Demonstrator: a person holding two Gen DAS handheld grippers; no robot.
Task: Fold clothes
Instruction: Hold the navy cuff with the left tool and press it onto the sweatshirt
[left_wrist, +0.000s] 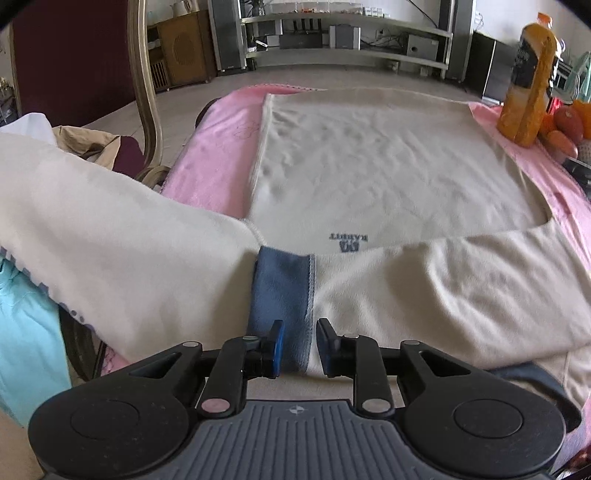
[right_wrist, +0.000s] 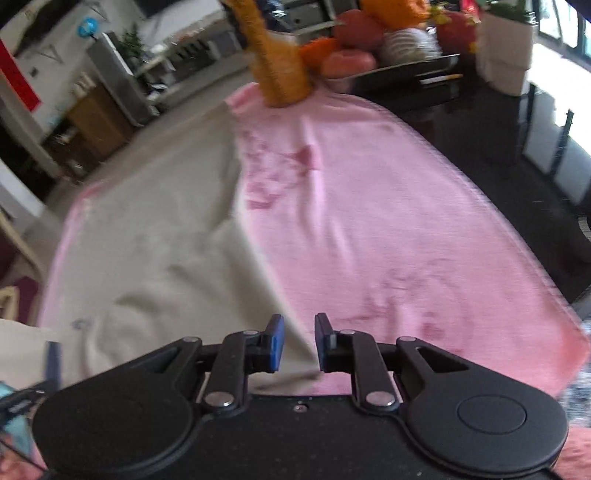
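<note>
Garment: a cream shirt (left_wrist: 369, 162) is spread flat on a pink blanket (left_wrist: 218, 147) over the counter, filling the centre of the left wrist frame; its blue collar (left_wrist: 282, 291) is seen at lower centre, with a sleeve folded across.
Left tongs (left_wrist: 300, 345): released; the jaws are parted, with the collar edge between them.
Right tongs (right_wrist: 299, 343): released, nothing grasped, held above the shirt's edge at lower centre.
Upper right: an orange bottle (left_wrist: 528, 77) is stood beside fruit (left_wrist: 569, 122).

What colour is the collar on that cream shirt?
Blue; the collar shows best in the left wrist view.
</note>
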